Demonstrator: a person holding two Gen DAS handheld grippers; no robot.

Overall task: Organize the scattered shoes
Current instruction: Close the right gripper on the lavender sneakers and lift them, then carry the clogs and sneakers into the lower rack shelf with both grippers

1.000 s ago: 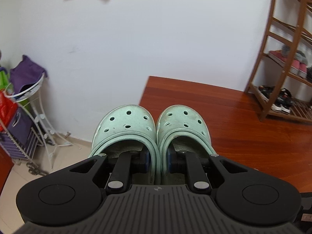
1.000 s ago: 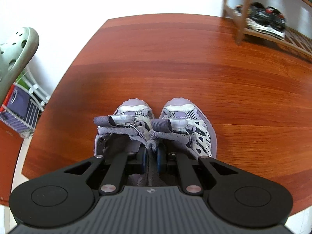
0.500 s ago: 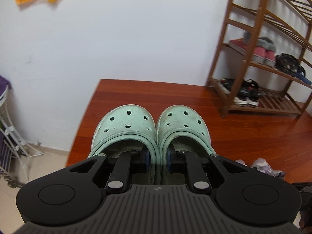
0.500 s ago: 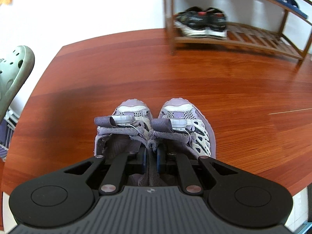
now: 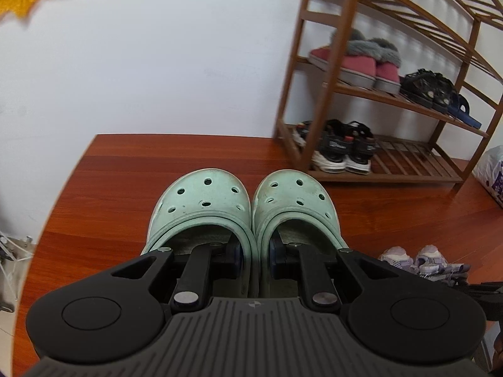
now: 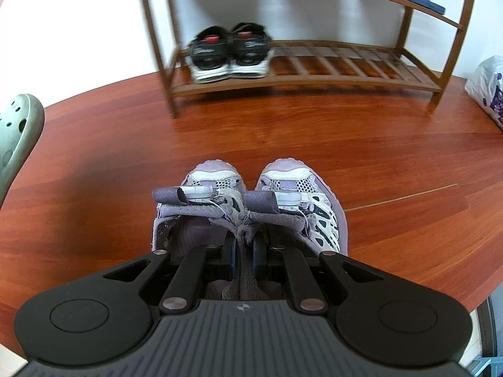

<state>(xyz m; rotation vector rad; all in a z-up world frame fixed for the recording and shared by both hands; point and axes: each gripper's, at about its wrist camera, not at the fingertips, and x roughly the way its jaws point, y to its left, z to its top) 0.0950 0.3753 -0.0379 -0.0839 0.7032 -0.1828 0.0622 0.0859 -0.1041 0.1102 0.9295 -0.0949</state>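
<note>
Both wrist cameras sit close behind their own fingers, angled down over the red-brown wooden floor toward the wooden shoe rack. The left view shows it upper right, the right view top centre; both share the black sandals.

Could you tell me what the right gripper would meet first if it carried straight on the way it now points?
Probably the wooden floor short of the shoe rack: the right gripper, shut on the purple sneakers, tilts downward. Depth is uncertain.
</note>
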